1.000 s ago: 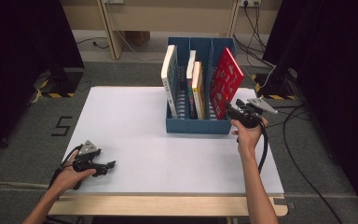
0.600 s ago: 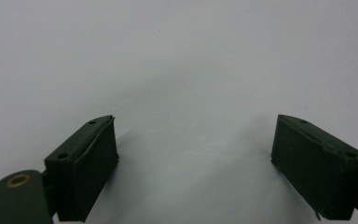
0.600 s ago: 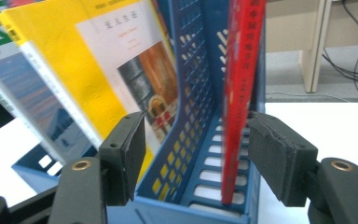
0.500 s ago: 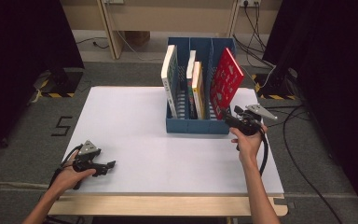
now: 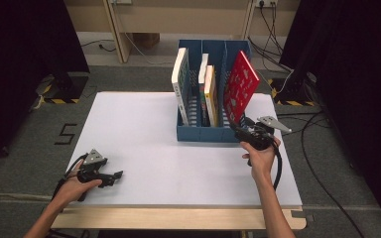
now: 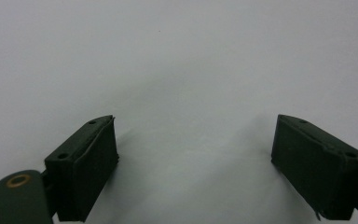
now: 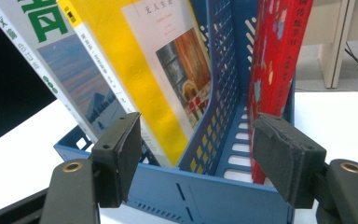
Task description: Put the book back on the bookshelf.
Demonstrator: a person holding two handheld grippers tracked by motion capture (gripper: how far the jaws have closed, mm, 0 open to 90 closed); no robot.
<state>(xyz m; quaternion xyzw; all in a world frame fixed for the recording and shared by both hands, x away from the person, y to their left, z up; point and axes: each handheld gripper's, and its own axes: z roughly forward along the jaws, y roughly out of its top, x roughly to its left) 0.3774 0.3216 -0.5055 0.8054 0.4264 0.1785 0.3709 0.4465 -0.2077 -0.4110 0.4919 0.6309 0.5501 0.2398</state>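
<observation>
A blue file rack (image 5: 203,134) stands at the back of the white table (image 5: 144,129). It holds a white-and-green book (image 5: 180,84) in its left slot, a yellow book (image 5: 210,94) in the middle and a red book (image 5: 240,87) leaning in the right slot. My right gripper (image 5: 240,131) hovers just in front of the rack's right front corner. Its jaws have just been opening and hold nothing. In the right gripper view the right gripper (image 7: 198,140) faces the rack (image 7: 205,196), the yellow book (image 7: 121,60) and the red book (image 7: 275,60). My left gripper (image 5: 114,174) rests open near the front left edge; the left gripper (image 6: 196,140) has bare table between its jaws.
Black curtains (image 5: 20,49) hang on both sides of the table. Cables (image 5: 322,129) lie on the floor to the right. Wooden furniture legs (image 5: 116,29) stand behind the rack. The table's wooden front edge (image 5: 178,218) runs below both hands.
My right gripper has drawn back a little from the red book's lower corner toward the table's near edge, with its jaws wider apart. The left hand has stayed put.
</observation>
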